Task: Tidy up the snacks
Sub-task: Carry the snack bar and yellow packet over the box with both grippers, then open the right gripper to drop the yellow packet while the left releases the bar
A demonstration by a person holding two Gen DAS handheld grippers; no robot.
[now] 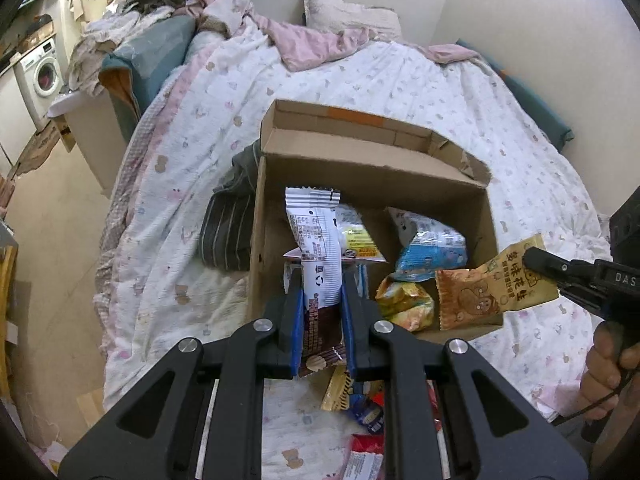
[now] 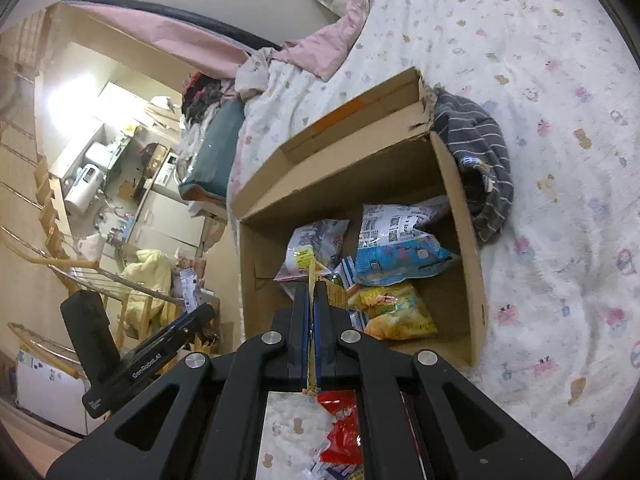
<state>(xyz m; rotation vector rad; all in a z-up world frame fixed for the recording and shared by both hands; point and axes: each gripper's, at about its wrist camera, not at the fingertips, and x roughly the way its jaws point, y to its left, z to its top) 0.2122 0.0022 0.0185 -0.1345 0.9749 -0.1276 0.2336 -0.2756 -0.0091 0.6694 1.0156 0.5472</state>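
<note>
My left gripper [image 1: 320, 276] clamps a white-and-brown snack bar [image 1: 318, 264] over the near edge of the cardboard box [image 1: 376, 172]. My right gripper [image 2: 311, 292] pinches an orange peanut packet [image 1: 488, 284] flat, held above the box's right side. Already in the box: a blue bag [image 2: 400, 258], a yellow bag [image 2: 394, 312] and a pale pouch [image 2: 316, 240]. Left to sort, I judge: the loose wrappers [image 1: 360, 400] on the bedding beneath my grippers. Surface is a bed with a printed quilt [image 1: 360, 76]; a striped garment [image 2: 476, 152] lies against the box. A washing machine [image 1: 44, 68] stands across the room.
</note>
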